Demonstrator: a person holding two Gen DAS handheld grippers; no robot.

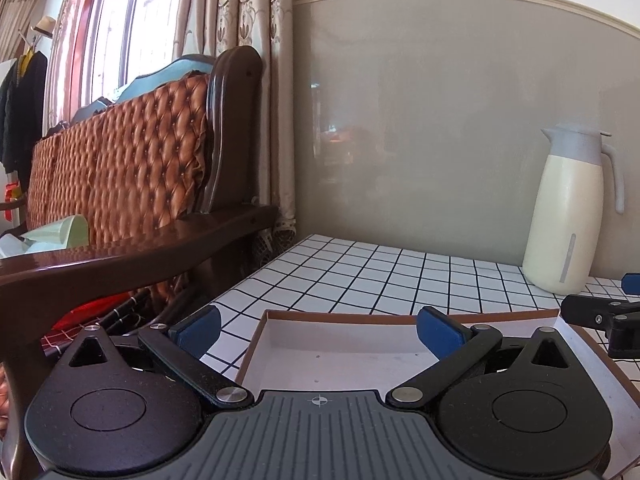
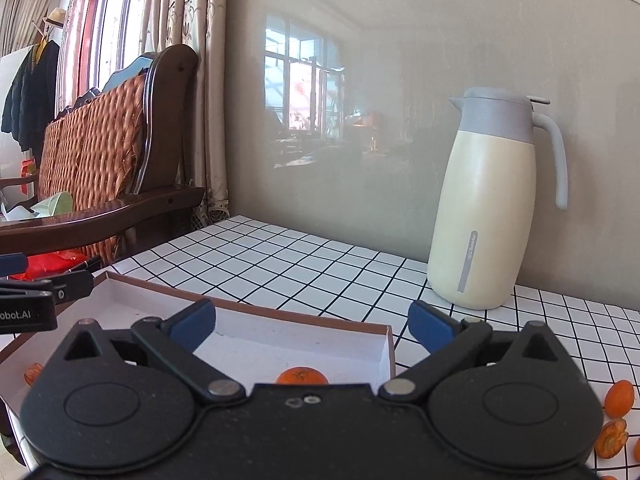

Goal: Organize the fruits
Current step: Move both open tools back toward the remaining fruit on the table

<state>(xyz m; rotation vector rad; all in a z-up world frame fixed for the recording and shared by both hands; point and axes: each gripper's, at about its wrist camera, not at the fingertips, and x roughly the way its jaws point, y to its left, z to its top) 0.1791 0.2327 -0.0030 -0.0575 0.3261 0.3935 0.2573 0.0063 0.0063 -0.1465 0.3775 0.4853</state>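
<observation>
Both my left gripper (image 1: 318,330) and right gripper (image 2: 312,326) have their fingers spread, holding nothing. One small round orange fruit (image 2: 302,376) already lies inside the shallow white cardboard box with brown rim (image 2: 386,344); more orange fruits (image 2: 619,398) sit on the white grid-tiled surface (image 2: 300,264) right of that box. I should reach there next, closing gently around one.

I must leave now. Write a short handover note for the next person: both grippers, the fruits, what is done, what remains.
Left hand-held gripper: open, empty, over the box.
Right hand-held gripper: open, empty, at the box's right end.
Done: one small orange fruit lies in the box; another shows at its left side.
Left: orange pieces on the checked tabletop, right of the box.
</observation>
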